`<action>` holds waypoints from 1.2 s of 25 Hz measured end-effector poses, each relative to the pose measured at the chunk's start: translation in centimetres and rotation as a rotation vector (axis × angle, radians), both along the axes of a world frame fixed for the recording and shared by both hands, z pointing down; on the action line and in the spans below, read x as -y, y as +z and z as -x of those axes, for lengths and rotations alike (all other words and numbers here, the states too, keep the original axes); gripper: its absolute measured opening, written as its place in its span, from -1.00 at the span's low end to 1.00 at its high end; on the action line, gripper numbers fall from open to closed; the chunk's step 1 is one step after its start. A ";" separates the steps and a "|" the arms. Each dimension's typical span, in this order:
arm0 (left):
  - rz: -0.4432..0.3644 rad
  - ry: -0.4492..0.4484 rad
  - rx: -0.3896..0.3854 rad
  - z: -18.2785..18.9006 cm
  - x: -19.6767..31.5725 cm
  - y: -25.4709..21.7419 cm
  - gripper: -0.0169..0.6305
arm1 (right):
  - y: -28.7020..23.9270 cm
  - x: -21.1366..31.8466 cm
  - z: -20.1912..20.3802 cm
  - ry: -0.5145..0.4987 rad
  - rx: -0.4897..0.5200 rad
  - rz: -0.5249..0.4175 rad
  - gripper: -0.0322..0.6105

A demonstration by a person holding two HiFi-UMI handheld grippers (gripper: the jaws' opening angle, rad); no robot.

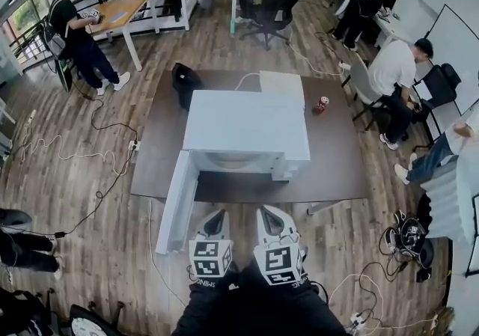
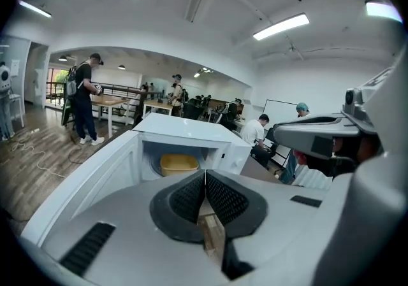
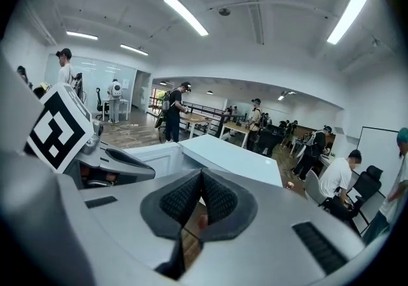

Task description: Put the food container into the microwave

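A white microwave (image 1: 247, 129) stands on a dark table (image 1: 337, 162) with its door (image 1: 178, 203) swung open to the left. In the left gripper view a yellow food container (image 2: 179, 164) sits inside the microwave's cavity (image 2: 191, 151). Both grippers hang side by side in front of the microwave, off the table's near edge and apart from the oven. My left gripper (image 2: 205, 179) has its pads pressed together with nothing between them. My right gripper (image 3: 201, 179) is likewise shut and empty. In the head view they are the left gripper (image 1: 215, 224) and the right gripper (image 1: 271, 222).
A red can (image 1: 321, 105) stands on the table right of the microwave, and a white box (image 1: 282, 86) lies behind it. Cables (image 1: 82, 151) trail over the wooden floor. Several people (image 1: 393, 72) sit or stand at desks around the room.
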State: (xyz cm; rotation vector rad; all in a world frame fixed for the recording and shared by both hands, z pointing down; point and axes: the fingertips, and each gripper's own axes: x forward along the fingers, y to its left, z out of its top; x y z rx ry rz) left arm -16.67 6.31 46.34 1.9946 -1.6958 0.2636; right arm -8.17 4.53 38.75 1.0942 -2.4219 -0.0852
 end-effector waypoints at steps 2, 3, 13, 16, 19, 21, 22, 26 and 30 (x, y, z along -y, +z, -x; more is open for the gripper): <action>-0.019 0.001 -0.005 -0.8 0.0 -1.7 -0.84 | -1.5 -0.1 -1.0 0.013 0.038 -0.001 -0.83; -0.036 0.009 -0.003 -1.3 0.4 -2.7 -0.84 | -2.2 0.1 -1.6 0.023 0.058 -0.006 -0.83; -0.194 0.065 0.025 -5.0 3.9 -11.0 -0.84 | -9.6 3.0 -4.7 0.062 0.242 -0.084 -0.83; -0.227 0.064 0.033 -5.1 4.7 -12.4 -0.84 | -10.7 3.8 -4.9 0.062 0.268 -0.107 -0.83; -0.246 0.066 0.035 -5.4 5.5 -13.5 -0.84 | -11.7 4.5 -5.6 0.071 0.288 -0.120 -0.83; -0.258 0.072 0.038 -5.7 5.8 -14.2 -0.84 | -12.2 5.0 -6.0 0.079 0.299 -0.130 -0.83; -0.263 0.076 0.041 -5.9 6.0 -14.4 -0.84 | -12.4 5.2 -6.2 0.083 0.304 -0.135 -0.83; -0.279 0.088 0.048 -6.3 6.6 -15.2 -0.84 | -12.9 5.7 -6.7 0.092 0.323 -0.150 -0.83; -0.291 0.099 0.051 -6.8 7.0 -15.6 -0.84 | -13.1 5.9 -7.1 0.096 0.333 -0.152 -0.83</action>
